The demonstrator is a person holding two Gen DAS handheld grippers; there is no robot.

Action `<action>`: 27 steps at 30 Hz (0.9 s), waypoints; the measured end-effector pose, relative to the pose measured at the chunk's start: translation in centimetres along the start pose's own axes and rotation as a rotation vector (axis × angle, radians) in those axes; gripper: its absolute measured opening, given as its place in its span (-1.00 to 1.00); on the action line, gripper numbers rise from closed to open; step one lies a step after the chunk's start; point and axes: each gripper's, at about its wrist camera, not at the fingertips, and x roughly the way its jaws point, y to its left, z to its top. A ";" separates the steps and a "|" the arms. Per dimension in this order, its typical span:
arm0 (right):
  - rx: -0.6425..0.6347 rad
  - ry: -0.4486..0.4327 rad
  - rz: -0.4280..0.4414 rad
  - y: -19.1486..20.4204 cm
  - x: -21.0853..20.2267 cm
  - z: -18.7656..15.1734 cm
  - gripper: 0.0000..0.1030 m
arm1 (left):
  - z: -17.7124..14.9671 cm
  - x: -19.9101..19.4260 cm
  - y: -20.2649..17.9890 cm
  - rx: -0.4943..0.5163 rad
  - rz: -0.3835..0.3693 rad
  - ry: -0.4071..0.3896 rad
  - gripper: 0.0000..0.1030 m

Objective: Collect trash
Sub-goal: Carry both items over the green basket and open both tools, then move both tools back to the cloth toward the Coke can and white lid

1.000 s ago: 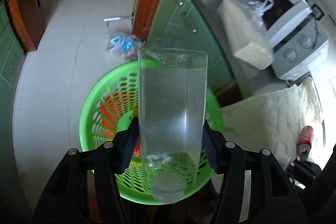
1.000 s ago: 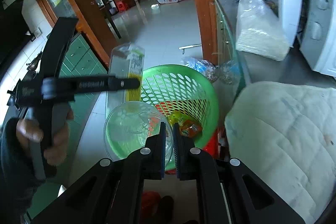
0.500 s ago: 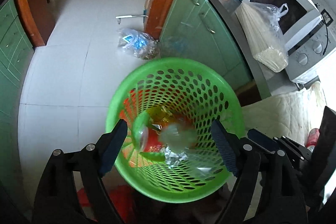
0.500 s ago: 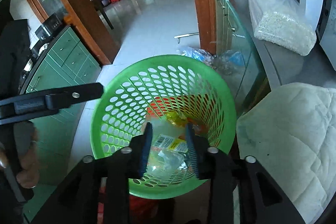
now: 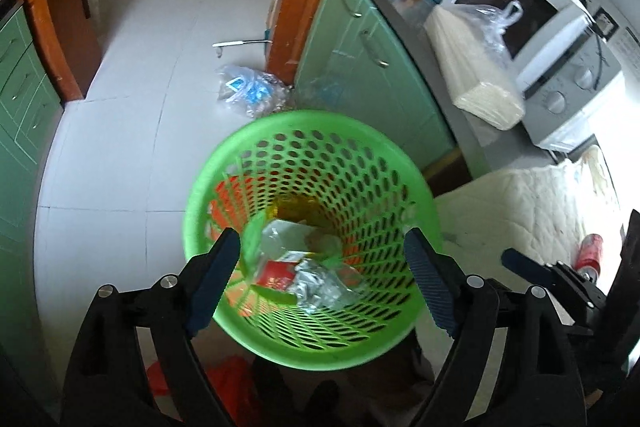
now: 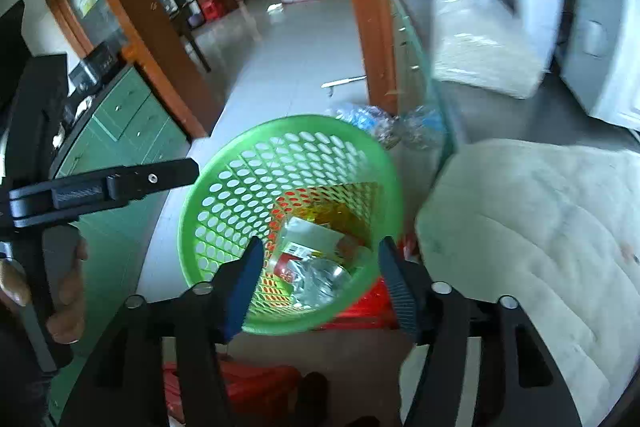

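Observation:
A green perforated basket (image 5: 360, 163) stands on the floor below both grippers; it also shows in the right wrist view (image 6: 248, 171). Inside lie clear plastic containers (image 5: 320, 283), a red and white wrapper (image 5: 276, 273) and yellow packaging (image 5: 296, 207); the trash also shows in the right wrist view (image 6: 316, 267). My left gripper (image 5: 320, 279) is open and empty above the basket. My right gripper (image 6: 320, 275) is open and empty above the basket's near rim. A red can (image 5: 590, 249) lies on the quilted cloth at the right.
A cream quilted cloth (image 6: 540, 227) covers the surface at the right. Green cabinets (image 5: 360, 67) carry a microwave (image 5: 560, 67) and a bagged white block (image 5: 476, 75). A clear plastic bag (image 5: 248, 91) lies on the tiled floor. Red items (image 6: 256, 379) sit under the basket.
My left gripper opened and dropped the clear plastic container into the basket. My right gripper opened wide and let its clear cup fall in too. Both now hover empty.

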 end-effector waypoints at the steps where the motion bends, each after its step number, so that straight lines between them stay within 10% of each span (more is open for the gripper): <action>1: 0.008 -0.011 -0.009 -0.4 -0.9 -0.4 0.17 | -0.1 -0.1 -0.4 0.004 -0.003 0.000 0.61; 27: 0.427 -0.215 -0.431 -23.0 -24.0 -11.1 0.48 | -5.2 0.1 -22.1 0.293 -0.211 0.038 0.61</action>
